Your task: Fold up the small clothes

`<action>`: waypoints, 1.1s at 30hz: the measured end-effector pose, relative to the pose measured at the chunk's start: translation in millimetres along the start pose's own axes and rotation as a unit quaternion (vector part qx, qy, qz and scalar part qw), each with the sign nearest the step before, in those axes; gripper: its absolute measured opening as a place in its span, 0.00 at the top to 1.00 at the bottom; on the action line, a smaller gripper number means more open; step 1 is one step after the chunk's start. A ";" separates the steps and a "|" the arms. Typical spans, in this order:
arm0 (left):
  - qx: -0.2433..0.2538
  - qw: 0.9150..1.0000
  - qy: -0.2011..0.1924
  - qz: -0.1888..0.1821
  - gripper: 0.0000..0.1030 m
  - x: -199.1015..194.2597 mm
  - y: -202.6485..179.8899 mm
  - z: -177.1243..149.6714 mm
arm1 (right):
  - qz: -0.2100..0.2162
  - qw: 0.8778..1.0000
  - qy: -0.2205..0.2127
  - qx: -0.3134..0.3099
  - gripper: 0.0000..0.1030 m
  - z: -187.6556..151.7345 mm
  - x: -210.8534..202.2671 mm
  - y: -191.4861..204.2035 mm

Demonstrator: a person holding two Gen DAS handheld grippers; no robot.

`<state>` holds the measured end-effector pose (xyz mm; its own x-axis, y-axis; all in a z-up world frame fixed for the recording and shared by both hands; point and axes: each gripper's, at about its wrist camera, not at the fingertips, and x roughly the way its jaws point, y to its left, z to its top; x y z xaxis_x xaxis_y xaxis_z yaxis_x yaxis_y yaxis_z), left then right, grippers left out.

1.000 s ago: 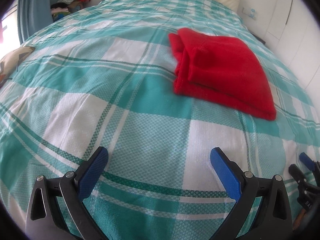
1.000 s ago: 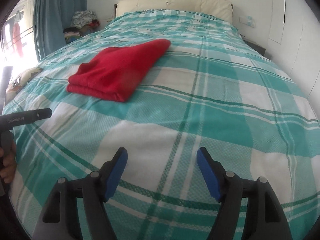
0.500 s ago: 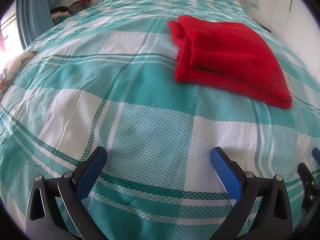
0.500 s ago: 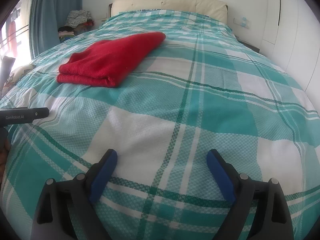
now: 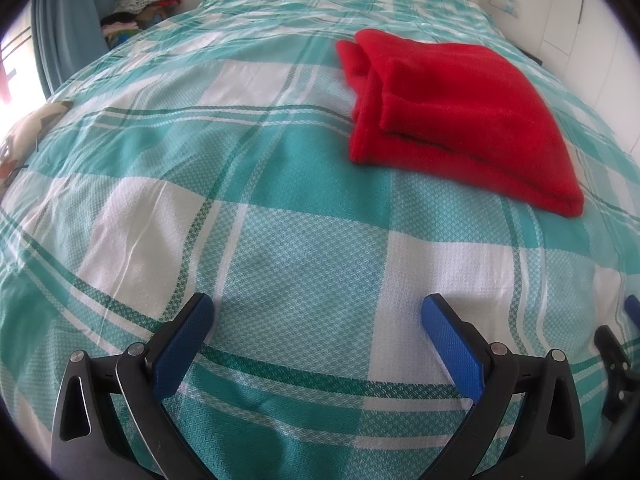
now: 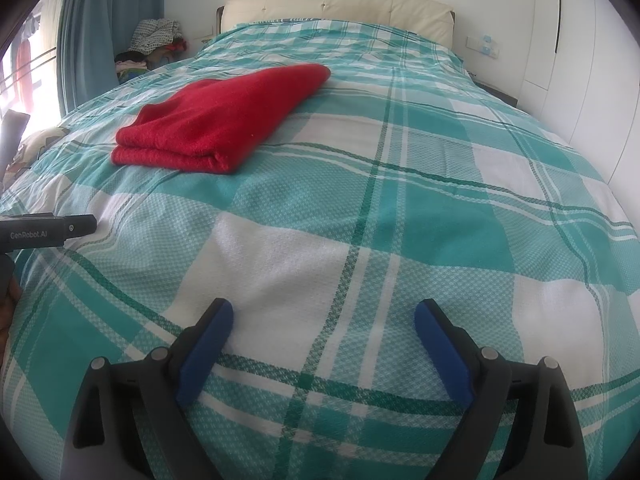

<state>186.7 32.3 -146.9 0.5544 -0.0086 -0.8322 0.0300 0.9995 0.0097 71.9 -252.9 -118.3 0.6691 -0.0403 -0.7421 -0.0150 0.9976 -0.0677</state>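
A red garment (image 5: 452,112) lies folded in a neat stack on the teal and white plaid bedspread (image 5: 280,208). In the right wrist view the red garment (image 6: 224,124) sits to the upper left. My left gripper (image 5: 318,304) is open and empty, low over the bedspread, well short of the garment. My right gripper (image 6: 324,310) is open and empty, also over bare bedspread (image 6: 400,200), with the garment far ahead to its left. Part of the left tool (image 6: 44,230) shows at the left edge of the right wrist view.
A cream headboard (image 6: 336,4) stands at the far end of the bed. A pile of clothes (image 6: 154,40) and blue curtains (image 6: 108,20) are at the far left. White wardrobe doors (image 6: 580,60) run along the right. A patterned cushion (image 5: 28,136) lies at the bed's left edge.
Both grippers have shifted slightly over the bedspread; the right jaws opened a little wider. The red garment has not moved on the bed.
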 end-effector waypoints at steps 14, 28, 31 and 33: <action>-0.002 1.000 0.003 -0.002 0.00 0.7 1.0 0.5 | 0.000 1.000 0.000 0.000 0.11 0.0 0.1 0.2; -0.002 1.000 0.003 -0.001 0.00 0.5 0.6 0.3 | -0.001 1.000 0.000 0.000 0.10 0.0 0.0 0.6; -0.002 1.000 0.003 -0.002 0.00 0.4 0.5 0.3 | -0.001 1.000 0.000 0.000 0.10 0.0 0.0 0.7; -0.001 1.000 0.004 -0.002 0.00 0.4 0.6 0.4 | -0.001 1.000 0.000 0.000 0.10 -0.1 0.0 0.7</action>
<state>187.3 32.9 -147.0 0.5478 -0.0121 -0.8365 0.0302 0.9995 0.0053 71.8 -252.3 -118.4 0.6688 -0.0415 -0.7423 -0.0142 0.9975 -0.0687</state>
